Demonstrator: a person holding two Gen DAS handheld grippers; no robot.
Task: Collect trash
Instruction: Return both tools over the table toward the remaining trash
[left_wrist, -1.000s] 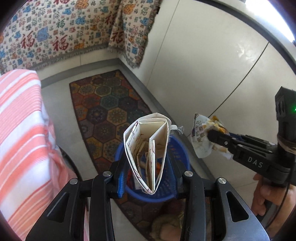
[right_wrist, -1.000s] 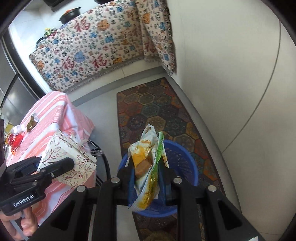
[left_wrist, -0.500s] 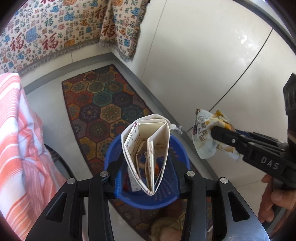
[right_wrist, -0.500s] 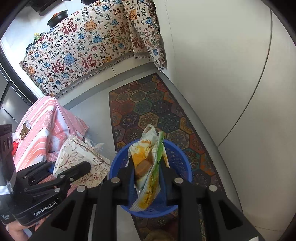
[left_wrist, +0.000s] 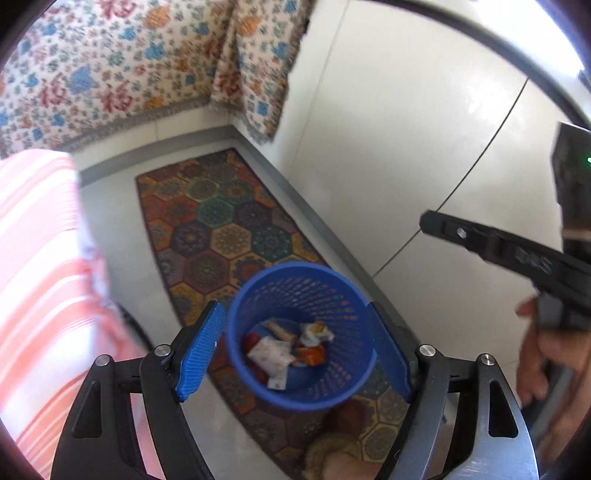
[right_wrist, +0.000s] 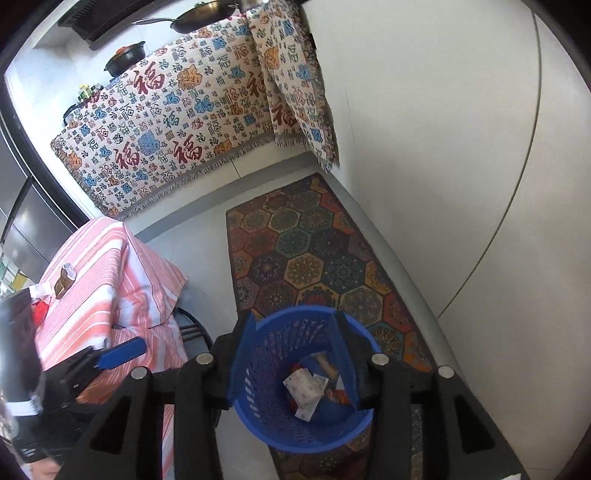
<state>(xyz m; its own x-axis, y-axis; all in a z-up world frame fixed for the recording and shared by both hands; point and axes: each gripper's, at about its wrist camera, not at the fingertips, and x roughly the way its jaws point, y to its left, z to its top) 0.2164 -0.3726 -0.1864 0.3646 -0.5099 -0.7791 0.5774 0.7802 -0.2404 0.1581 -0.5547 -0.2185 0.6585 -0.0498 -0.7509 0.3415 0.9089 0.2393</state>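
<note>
A blue plastic mesh bin (left_wrist: 301, 334) stands on a patterned rug, directly below both grippers; it also shows in the right wrist view (right_wrist: 301, 380). Several wrappers and papers (left_wrist: 286, 349) lie at its bottom, seen too in the right wrist view (right_wrist: 314, 387). My left gripper (left_wrist: 295, 350) is open and empty above the bin. My right gripper (right_wrist: 295, 354) is open and empty over the bin; it shows from the side in the left wrist view (left_wrist: 428, 221).
A colourful hexagon rug (right_wrist: 310, 258) runs along a white wall (right_wrist: 443, 147). A table with a pink striped cloth (right_wrist: 99, 291) stands to the left with small items on it. A patterned cloth (right_wrist: 177, 122) hangs at the back.
Both grippers opened. The folded paper carton dropped from the left and the snack wrapper from the right, and both now lie in the bin.
</note>
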